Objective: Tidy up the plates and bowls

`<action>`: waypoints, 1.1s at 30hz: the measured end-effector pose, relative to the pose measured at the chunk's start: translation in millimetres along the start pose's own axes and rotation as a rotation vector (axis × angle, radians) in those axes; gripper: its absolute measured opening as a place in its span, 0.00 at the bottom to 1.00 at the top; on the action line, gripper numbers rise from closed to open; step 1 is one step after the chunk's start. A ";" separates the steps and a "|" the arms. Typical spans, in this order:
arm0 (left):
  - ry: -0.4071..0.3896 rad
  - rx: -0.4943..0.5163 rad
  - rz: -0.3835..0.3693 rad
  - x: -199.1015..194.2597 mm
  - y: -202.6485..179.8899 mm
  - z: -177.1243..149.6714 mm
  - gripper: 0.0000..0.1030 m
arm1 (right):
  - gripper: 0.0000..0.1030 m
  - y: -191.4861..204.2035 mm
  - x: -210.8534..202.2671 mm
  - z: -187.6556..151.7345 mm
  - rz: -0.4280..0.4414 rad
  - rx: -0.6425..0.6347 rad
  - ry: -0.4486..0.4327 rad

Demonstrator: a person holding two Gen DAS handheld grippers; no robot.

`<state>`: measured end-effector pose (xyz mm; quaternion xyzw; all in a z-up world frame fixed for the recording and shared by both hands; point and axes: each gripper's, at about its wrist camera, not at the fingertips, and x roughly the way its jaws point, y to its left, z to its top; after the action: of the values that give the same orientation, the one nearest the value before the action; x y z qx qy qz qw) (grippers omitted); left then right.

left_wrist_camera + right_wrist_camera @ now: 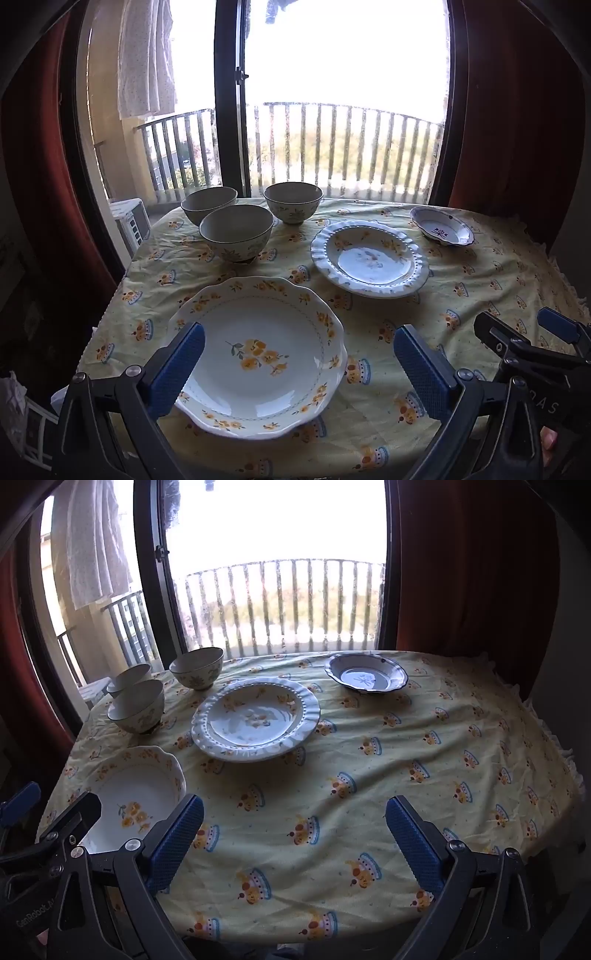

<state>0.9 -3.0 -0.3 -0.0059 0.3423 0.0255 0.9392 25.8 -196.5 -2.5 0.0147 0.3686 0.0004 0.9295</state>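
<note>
Nearest to us on the yellow tablecloth (332, 746) we see a large scalloped plate (258, 354) with orange flowers painted in its middle; it lies flat and holds nothing. Beyond it, toward the window, sits a white ruffled plate (369, 258) with a beaded inner ring, also bare of food. Further right, near the table's far edge, stands a small blue-rimmed dish (441, 230) with a dark blue flower at its bottom, well apart from the ruffled plate.

On the far left we count three floral bowls, all upright, and none shows any contents: the front bowl (236, 230), the back left bowl (208, 205) just behind it and seemingly touching it, and the back right bowl (293, 206) standing a little apart.

Our left gripper (299, 354) hovers over the scalloped plate with its blue pads spread wide, grasping nothing. Our right gripper (293, 830) hangs over bare cloth to the right of that plate, likewise spread wide and empty.

Behind the table we see a dark-framed window (231, 110), a balcony railing (351, 147), and red curtains (472, 572).
</note>
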 end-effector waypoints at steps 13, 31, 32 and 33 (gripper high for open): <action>-0.013 -0.046 -0.015 -7.1 1.9 0.3 1.00 | 0.98 -5.3 -6.7 2.0 0.016 -0.007 0.007; -0.023 -0.029 0.017 -13.1 -6.4 5.6 0.99 | 0.98 -11.2 -12.1 2.2 0.010 0.000 -0.010; -0.023 -0.026 0.020 -13.3 -6.8 6.5 0.99 | 0.98 -11.2 -12.9 2.5 0.010 -0.002 -0.015; -0.021 -0.027 0.021 -13.3 -6.9 7.5 0.99 | 0.98 -11.0 -13.5 3.0 0.009 -0.004 -0.019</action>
<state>-4.0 -10.3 14.0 -0.0145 0.3320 0.0400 0.9423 17.9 -207.7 8.6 0.0146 0.3595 0.0050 0.9330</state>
